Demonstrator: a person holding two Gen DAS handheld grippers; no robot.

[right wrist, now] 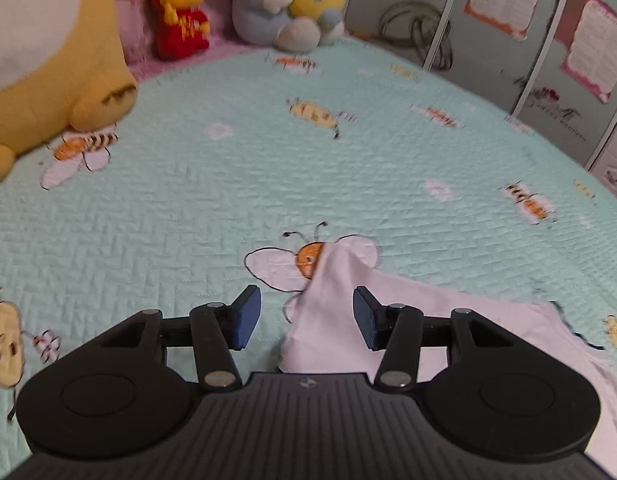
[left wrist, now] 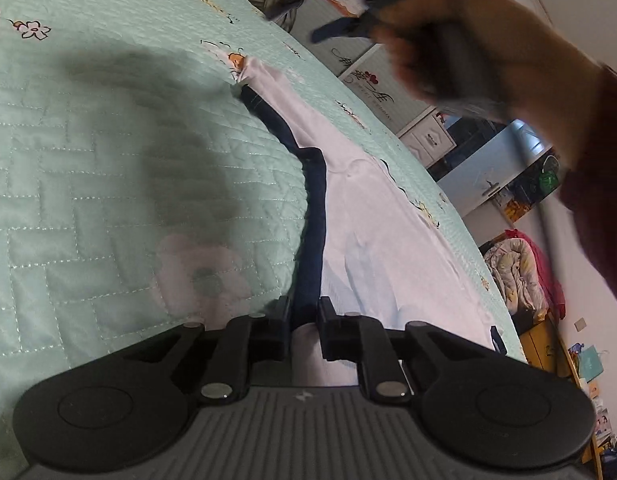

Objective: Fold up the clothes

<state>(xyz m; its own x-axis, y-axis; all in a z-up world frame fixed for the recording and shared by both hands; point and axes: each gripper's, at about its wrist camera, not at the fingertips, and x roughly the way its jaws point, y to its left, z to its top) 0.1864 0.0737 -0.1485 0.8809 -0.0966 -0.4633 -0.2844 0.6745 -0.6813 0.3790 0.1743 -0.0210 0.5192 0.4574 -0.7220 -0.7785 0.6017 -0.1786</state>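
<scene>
**So, white garment half-gripped on the bee bedspread**

So the biggest thing is the mint-green quilted bedspread [right wrist: 188, 208] with bees and flowers printed on it, covering the whole bed. Lying flat on it is the white garment [left wrist: 388, 240] with dark navy trim [left wrist: 312, 208], stretched out along the side of the bed nearest the cabinets; one pointed end of it reaches over a printed bee.

At the head edge of the bed sit the plush toys: a big yellow one [right wrist: 48, 60] in the corner, then a small red one [right wrist: 182, 20] and a white-and-blue one [right wrist: 284, 4].

Left gripper [left wrist: 304, 320] is low over the garment, fingers clenched onto the navy trim, which runs right between them. Right gripper [right wrist: 306, 316] is released, jaws wide apart, and the garment's pointed end sits in the gap without either blue pad [right wrist: 244, 320] touching it. The right hand [left wrist: 488, 52] shows up blurry in the left camera, above the bed.
</scene>
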